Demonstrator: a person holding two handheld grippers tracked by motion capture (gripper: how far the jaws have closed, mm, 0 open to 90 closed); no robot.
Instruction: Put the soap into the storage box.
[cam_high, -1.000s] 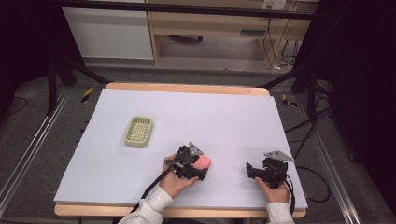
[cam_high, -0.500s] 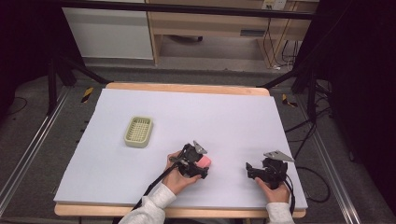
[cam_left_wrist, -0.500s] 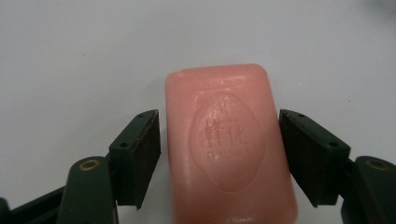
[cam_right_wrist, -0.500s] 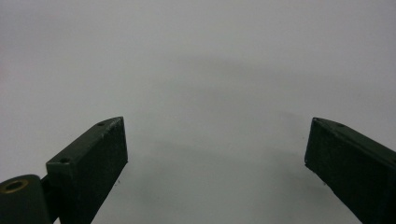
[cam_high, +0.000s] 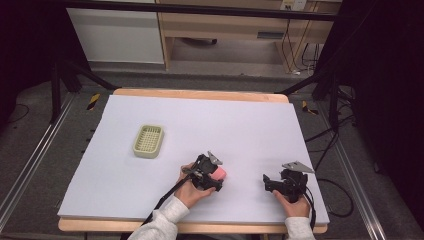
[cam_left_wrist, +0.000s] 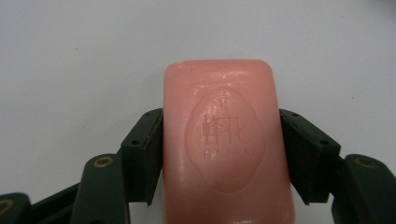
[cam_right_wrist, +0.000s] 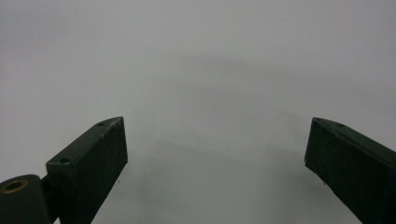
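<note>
From the high view, the left gripper (cam_high: 216, 176) sits low on the white tabletop (cam_high: 240, 125), and tucked in at its tip is a pink bar of soap (cam_high: 220, 173), lying well off to the right of the pale green soap dish (cam_high: 148, 140) and nearer the person's edge than the dish is. The soap dish stands by itself on the left half of the sheet, its ribbed floor showing, apart from both hands. Further right of the soap, well apart from it, the right gripper (cam_high: 267, 181) rests on the tabletop in the person's right hand (cam_high: 292, 202), its grey three-cornered plate on top and its tip pointing left toward the soap. The left hand (cam_high: 192, 192) wraps the left gripper from below, a light sleeve (cam_high: 162, 220) running off the near edge. Over to the left gripper view: the jaws have just been closing, and there it is, the soap (cam_left_wrist: 226, 144) clamped between them, one black pad pressed flat against each long side, embossed oval stamp facing up, the far end of the bar poking out beyond the pads over the white surface. The left gripper (cam_left_wrist: 222, 140) has it squarely gripped. And in the right gripper view, the right gripper (cam_right_wrist: 215, 140) shows its jaws spread wide apart, released, with bare white tabletop (cam_right_wrist: 210, 70) between them and a soft shadow beneath.
</note>
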